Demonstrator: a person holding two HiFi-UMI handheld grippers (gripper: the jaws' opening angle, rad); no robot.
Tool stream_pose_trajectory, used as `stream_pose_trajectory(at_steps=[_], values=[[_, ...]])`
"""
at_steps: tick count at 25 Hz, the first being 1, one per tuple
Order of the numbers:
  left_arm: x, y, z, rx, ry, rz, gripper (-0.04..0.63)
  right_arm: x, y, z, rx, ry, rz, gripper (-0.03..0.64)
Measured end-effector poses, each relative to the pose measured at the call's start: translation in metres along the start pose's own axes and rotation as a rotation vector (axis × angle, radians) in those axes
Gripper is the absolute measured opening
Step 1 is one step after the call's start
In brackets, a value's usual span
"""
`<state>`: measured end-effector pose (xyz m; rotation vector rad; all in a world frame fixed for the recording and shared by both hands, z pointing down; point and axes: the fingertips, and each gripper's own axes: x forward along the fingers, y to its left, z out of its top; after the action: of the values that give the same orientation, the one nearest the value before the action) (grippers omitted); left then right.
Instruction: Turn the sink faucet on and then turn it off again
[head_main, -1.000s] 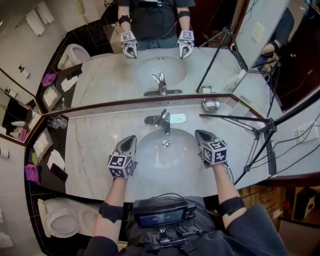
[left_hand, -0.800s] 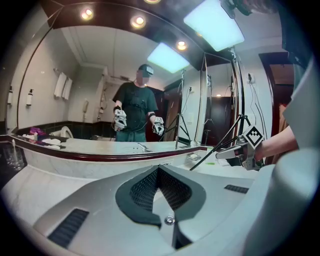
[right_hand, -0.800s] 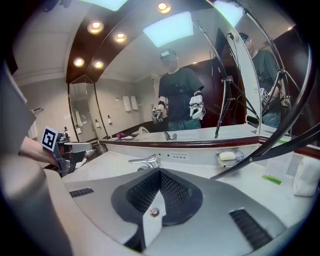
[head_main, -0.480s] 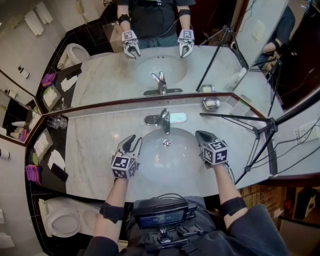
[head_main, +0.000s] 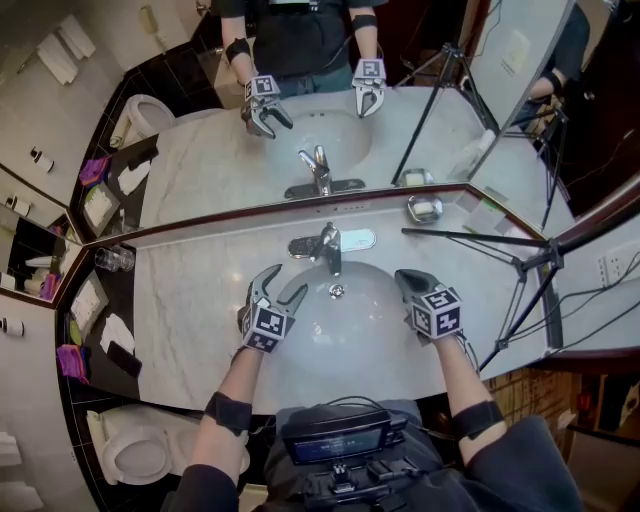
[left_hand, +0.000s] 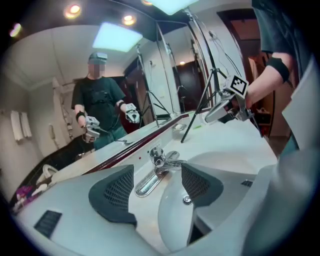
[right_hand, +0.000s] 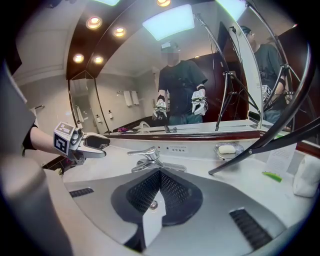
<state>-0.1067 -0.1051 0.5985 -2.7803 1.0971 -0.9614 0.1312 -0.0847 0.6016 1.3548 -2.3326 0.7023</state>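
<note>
Chrome single-lever sink faucet (head_main: 326, 246) stands at the back of the white oval basin (head_main: 372, 335), on the pale marble surface (head_main: 185, 300) just below the mirror (head_main: 250, 160). It is ahead of both my grippers and touched by neither, and I see no water running.

My left gripper (head_main: 285, 282) hovers over the basin's left rim with its jaws spread wide. They have just been opening, and nothing is between them. In the left gripper view the faucet sits framed in the gap, some way off. My right gripper (head_main: 407, 278) hangs over the right rim, its jaws pressed together on nothing.

I judge the faucet to be rigid and bolted down, so there is nothing to lift. Only the short flat lever (right_hand: 141, 151) on top should move, pivoting with a little stiffness. Polished metal will be slick against my pads, and it may be wet. I would take the lever near its free end for leverage, one jaw above and one below. I would move it gently so the pads don't slip off and the water doesn't gush.
</note>
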Motion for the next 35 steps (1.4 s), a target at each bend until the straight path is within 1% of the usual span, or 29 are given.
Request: stream_pose_trajectory(at_steps=[2,5,6,7,8,10,13,18,20,25,27,30,35], values=[[0.015,-0.003,-0.002,0.113,0.030,-0.016,0.285,0.000,-0.002,-0.003,0.004,0.006,-0.005,0.020],[0.038,-0.010,-0.003,0.338,0.068,-0.044,0.267,0.000,-0.004,-0.009,0.011,0.013,-0.014,0.020],[0.045,-0.012,0.000,0.396,0.074,-0.049,0.265,0.000,-0.005,-0.010,0.012,0.015,-0.017,0.020],[0.052,-0.012,0.004,0.435,0.077,-0.049,0.265,0.000,-0.006,-0.012,0.011,0.017,-0.019,0.020],[0.058,-0.012,0.009,0.457,0.079,-0.047,0.265,0.000,-0.008,-0.013,0.009,0.020,-0.022,0.020],[0.071,-0.010,0.014,0.481,0.087,-0.052,0.265,0.001,-0.011,-0.014,0.010,0.023,-0.026,0.020],[0.090,-0.010,0.011,0.508,0.105,-0.076,0.264,0.001,-0.016,-0.016,0.019,0.025,-0.033,0.020],[0.112,-0.009,0.007,0.503,0.117,-0.072,0.253,0.002,-0.025,-0.016,0.026,0.029,-0.044,0.020],[0.119,-0.008,0.006,0.495,0.121,-0.063,0.225,0.003,-0.026,-0.016,0.028,0.031,-0.046,0.020],[0.129,-0.001,0.010,0.473,0.113,-0.026,0.096,0.008,-0.023,-0.014,0.024,0.033,-0.039,0.020],[0.130,-0.002,0.013,0.481,0.103,-0.019,0.089,0.010,-0.023,-0.014,0.021,0.035,-0.037,0.020],[0.130,-0.003,0.013,0.501,0.102,-0.031,0.087,0.012,-0.022,-0.014,0.022,0.039,-0.034,0.020],[0.132,-0.002,0.016,0.464,0.111,-0.045,0.087,0.020,-0.014,-0.016,0.021,0.045,-0.015,0.020]])
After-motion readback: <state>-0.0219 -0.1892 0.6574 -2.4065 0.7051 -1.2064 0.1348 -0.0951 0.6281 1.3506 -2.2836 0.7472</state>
